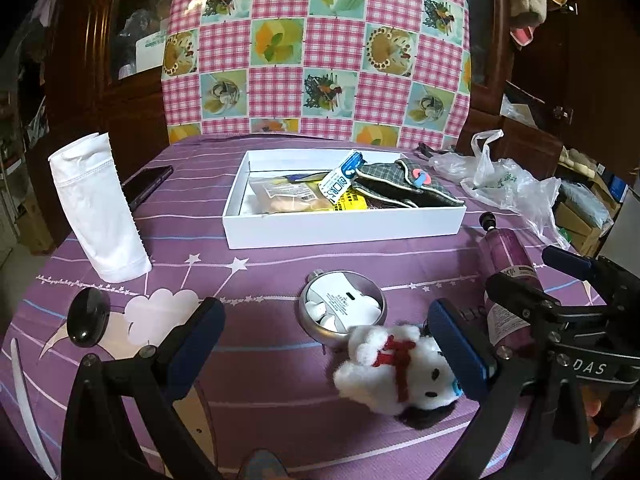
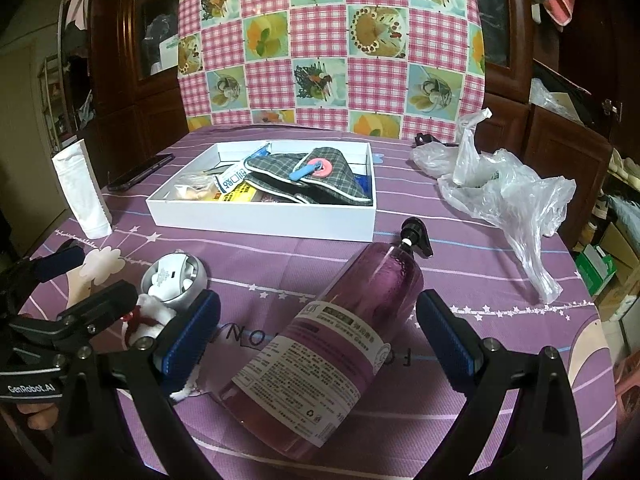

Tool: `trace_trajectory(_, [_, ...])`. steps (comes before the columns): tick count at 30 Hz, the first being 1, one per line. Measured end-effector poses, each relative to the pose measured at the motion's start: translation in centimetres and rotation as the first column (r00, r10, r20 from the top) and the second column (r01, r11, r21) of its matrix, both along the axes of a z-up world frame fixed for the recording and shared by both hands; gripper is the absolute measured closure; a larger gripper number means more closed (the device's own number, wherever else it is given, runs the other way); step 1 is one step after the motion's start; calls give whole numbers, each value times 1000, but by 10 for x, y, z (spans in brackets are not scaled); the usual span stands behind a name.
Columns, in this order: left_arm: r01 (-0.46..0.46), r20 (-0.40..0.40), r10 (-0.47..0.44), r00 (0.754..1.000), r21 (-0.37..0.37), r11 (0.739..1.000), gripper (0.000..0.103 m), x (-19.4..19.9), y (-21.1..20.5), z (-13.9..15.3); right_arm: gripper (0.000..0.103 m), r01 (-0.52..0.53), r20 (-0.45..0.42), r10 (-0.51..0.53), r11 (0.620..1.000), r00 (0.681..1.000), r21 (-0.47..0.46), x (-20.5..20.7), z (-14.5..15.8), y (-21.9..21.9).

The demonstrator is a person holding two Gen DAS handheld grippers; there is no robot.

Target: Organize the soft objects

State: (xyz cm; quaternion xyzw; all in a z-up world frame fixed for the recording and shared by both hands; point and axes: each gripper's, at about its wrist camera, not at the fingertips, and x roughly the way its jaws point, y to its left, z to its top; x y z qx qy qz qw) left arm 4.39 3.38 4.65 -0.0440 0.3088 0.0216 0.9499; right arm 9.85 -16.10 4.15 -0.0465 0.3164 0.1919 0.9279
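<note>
My left gripper (image 1: 332,356) is spread wide over the purple tablecloth (image 1: 256,408), and the little white plush toy (image 1: 394,368) with the red yarn bow lies just inside its right-hand pad, touching or very nearly so. My right gripper (image 2: 316,344) hangs open too, with the purple pump bottle (image 2: 340,344) lying on its side between the fingers, nothing clamped. The plush is my target, I'd say: it looks feather-light and squashy, so it should compress rather than slip, and the fur gives the pads plenty to bite. I'd pinch across the belly, around the bow, not an ear or paw, which would let it dangle and swing. The silver round tin (image 1: 343,307) sits right behind it, so I need to close without nudging that. The white box (image 1: 344,226), already holding a plaid fabric pouch (image 1: 404,184) and some packets, looks like where it belongs. The white fabric sleeve (image 1: 98,212) stands off to the left.
</note>
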Motion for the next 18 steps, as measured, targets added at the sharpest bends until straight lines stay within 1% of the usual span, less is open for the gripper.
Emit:
trace_trajectory(12, [-6, -18, 6, 1000, 4, 1000, 0, 2, 0, -2, 5, 2, -2, -2, 1000, 1000, 0, 0, 0, -1])
trace_trajectory(15, [-27, -30, 27, 999, 3, 1000, 1, 1, 0, -4, 5, 1, 0, -1, 1000, 1000, 1, 0, 1, 0])
trace_trajectory(17, [-16, -26, 15, 1000, -8, 1000, 1, -1, -1, -4, 5, 3, 0, -3, 1000, 1000, 6, 0, 1, -1])
trace_trajectory(18, [1, -38, -1, 999, -6, 1000, 1, -1, -3, -4, 5, 5, 3, -5, 1000, 1000, 10, -1, 1, -3])
